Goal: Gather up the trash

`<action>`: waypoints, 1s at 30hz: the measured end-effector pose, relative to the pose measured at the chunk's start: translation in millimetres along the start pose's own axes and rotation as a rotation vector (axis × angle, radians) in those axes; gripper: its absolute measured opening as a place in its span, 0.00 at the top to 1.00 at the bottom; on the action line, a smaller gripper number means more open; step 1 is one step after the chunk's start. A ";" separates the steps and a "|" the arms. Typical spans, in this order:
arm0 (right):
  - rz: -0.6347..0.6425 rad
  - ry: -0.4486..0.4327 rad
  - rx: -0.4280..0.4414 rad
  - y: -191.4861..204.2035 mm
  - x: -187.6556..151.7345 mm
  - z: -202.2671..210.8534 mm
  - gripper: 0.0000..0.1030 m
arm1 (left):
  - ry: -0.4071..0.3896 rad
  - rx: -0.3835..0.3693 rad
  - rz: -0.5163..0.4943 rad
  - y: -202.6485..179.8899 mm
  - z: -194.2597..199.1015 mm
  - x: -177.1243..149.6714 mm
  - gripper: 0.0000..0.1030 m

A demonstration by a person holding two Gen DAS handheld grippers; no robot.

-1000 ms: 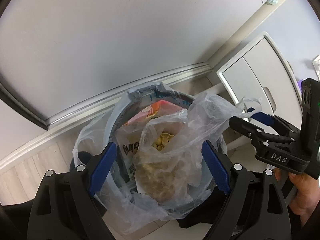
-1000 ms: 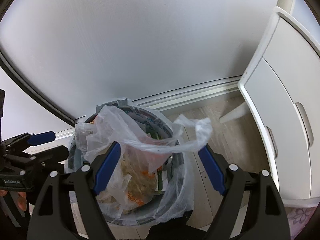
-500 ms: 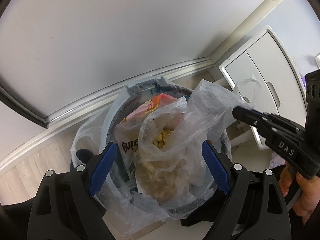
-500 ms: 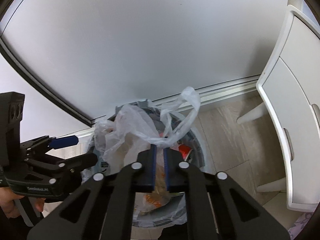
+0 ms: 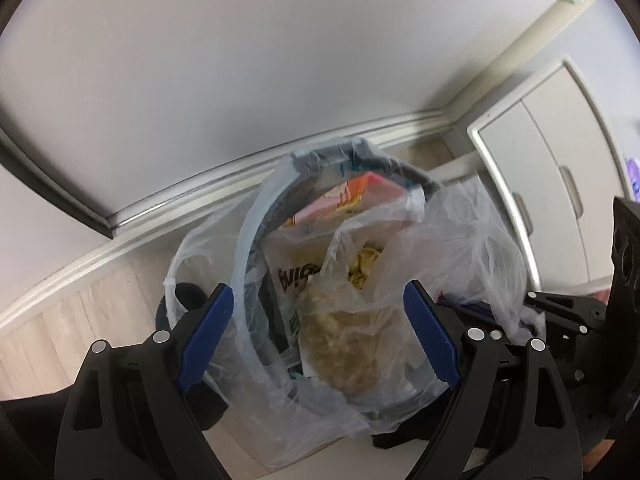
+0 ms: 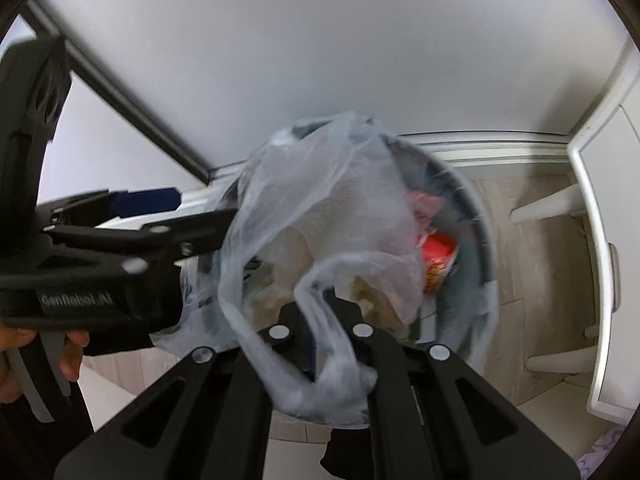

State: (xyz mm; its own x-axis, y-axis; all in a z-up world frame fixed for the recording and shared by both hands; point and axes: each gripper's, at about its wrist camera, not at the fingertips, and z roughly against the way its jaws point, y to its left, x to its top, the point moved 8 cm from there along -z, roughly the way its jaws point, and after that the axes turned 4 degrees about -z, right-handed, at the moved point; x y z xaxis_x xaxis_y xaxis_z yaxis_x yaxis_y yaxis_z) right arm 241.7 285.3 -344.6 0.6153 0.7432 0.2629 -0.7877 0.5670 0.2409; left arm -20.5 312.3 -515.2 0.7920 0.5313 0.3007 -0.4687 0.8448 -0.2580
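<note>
Left gripper (image 5: 318, 334): fingers (image 5: 206, 334) stand wide apart, pointing steeply down over the bin; nothing is pinched. The blue pads flank the bag's near side without pressing it, as far as the left wrist view shows.
Bin (image 5: 248, 240): a round grey bin on the wooden floor (image 5: 52, 332), against the baseboard (image 5: 160, 204), lined with the bag.
Bag (image 5: 476, 248): clear thin plastic, its rim loose and pulled up above the bin's edge; on the right it bulges out towards the right gripper.
Trash (image 5: 340, 336): inside the bag, filling the bin; a smaller clear bag of yellowish scraps in front, a printed packet (image 5: 296, 276) behind it, an orange-pink carton (image 5: 356, 196) at the back.
Right gripper (image 6: 320, 320): fingers closed together on a twisted strand of the bag (image 6: 320, 216); the film runs up from between them, blurred, and drapes over the bin (image 6: 476, 216).
Cabinet (image 5: 560, 184): white, right of the bin, doors shut.
</note>
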 end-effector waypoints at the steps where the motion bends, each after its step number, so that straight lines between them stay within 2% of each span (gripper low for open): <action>1: 0.005 0.006 -0.001 1.9 -0.6 -2.9 0.95 | 0.004 0.001 -0.005 -0.9 -1.5 -0.7 0.18; 16: -0.030 0.099 -0.020 -15.5 4.1 -47.2 0.96 | 0.070 0.038 -0.014 8.2 -27.6 -9.0 0.18; 26: -0.059 0.216 -0.028 -15.2 1.1 -91.7 0.96 | 0.102 0.052 -0.044 7.0 -42.2 -15.4 0.18; 30: -0.074 0.237 -0.014 -14.3 5.8 -105.7 0.96 | 0.119 0.063 -0.037 9.4 -48.4 -16.5 0.18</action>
State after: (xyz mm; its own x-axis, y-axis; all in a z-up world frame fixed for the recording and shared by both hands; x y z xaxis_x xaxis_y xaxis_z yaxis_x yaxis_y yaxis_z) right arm 253.4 319.0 -445.2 0.6487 0.7609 0.0180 -0.7419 0.6269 0.2380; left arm -19.1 308.4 -567.0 0.8481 0.4918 0.1969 -0.4593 0.8679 -0.1892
